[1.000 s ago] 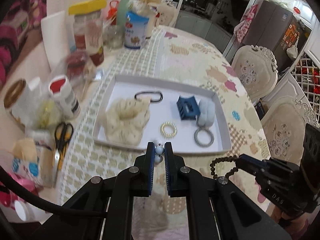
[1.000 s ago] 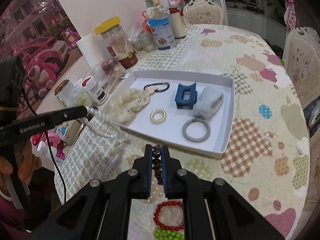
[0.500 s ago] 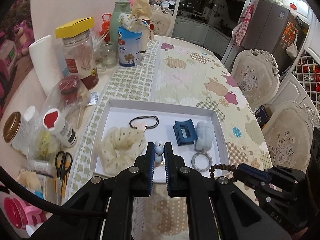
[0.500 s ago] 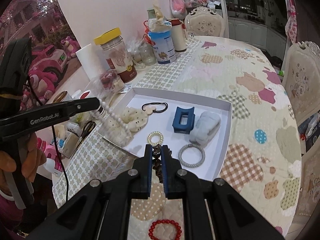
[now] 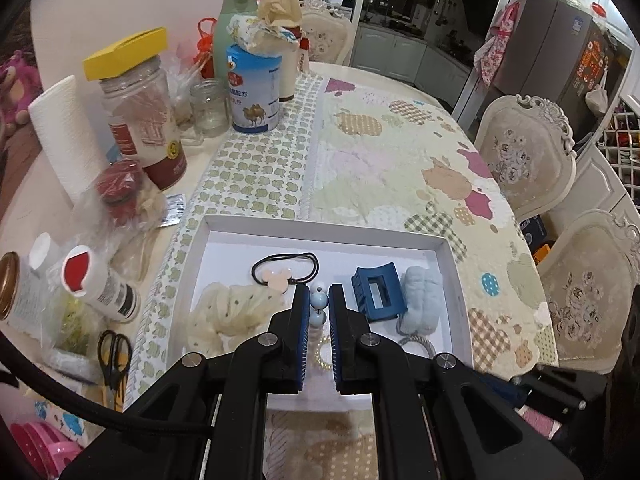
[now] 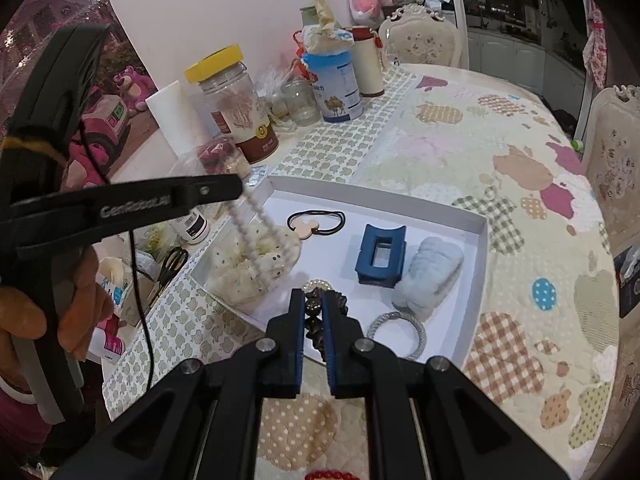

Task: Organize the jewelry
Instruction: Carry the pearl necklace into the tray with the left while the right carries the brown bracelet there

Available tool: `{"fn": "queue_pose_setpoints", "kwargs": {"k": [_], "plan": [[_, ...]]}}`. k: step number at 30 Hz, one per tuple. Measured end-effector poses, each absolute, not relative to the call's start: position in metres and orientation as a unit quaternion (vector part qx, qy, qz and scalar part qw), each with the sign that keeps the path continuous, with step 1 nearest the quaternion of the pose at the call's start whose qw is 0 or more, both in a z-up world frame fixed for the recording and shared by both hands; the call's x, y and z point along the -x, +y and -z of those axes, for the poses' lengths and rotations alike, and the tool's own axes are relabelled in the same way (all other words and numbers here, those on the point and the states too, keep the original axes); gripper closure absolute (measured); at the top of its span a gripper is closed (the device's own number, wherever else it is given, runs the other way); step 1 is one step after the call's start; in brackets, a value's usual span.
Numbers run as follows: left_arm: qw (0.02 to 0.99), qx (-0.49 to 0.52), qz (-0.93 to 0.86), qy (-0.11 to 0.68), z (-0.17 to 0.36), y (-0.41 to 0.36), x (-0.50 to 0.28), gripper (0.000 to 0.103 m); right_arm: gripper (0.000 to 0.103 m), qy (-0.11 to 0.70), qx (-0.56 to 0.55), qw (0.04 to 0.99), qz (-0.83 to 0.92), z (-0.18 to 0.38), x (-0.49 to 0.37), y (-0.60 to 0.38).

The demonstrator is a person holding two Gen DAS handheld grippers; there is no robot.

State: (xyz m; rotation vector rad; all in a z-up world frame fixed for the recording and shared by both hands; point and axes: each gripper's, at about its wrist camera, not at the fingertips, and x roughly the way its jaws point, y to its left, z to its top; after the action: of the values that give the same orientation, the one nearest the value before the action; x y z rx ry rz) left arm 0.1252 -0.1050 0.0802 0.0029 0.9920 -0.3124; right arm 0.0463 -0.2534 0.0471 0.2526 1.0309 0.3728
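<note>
A white tray [image 5: 320,228] [image 6: 478,240] lies on the patterned tablecloth. It holds a cream scrunchie [image 5: 228,314], a black hair tie with a pink charm [image 5: 280,274], a blue claw clip [image 5: 376,292], a light blue scrunchie [image 5: 422,300], a gold coil ring [image 5: 320,352] and a grey coil ring [image 6: 396,332]. My left gripper [image 5: 319,304] is shut on a white pearl necklace [image 6: 260,240], which hangs over the cream scrunchie. My right gripper [image 6: 314,308] is shut on a dark brown bead bracelet [image 6: 316,320], held over the tray's near edge.
Jars, a blue tin [image 5: 254,88], a paper towel roll [image 5: 64,136], bottles and black scissors [image 5: 114,354] crowd the table's left side. A red bead bracelet [image 6: 328,475] lies near the bottom edge. Chairs [image 5: 524,156] stand on the right.
Both grippers have moved forward and over the tray, carrying the pearl necklace and the brown bracelet. The necklace now dangles above the cream scrunchie.
</note>
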Motion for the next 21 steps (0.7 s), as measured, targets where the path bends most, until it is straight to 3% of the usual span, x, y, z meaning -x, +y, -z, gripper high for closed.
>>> {"fn": "queue_pose_setpoints", "kwargs": {"k": [8,21], "plan": [[0.856,0.012,0.156,0.493,-0.057,-0.123,-0.153,0.103,0.095,0.505,-0.137,0.828,-0.201,-0.019,-0.065,-0.233],[0.835,0.024,0.100,0.540,0.007,-0.090,-0.179,0.103,0.095,0.565,-0.138,0.797,-0.162,0.052,-0.078,-0.250]]}}
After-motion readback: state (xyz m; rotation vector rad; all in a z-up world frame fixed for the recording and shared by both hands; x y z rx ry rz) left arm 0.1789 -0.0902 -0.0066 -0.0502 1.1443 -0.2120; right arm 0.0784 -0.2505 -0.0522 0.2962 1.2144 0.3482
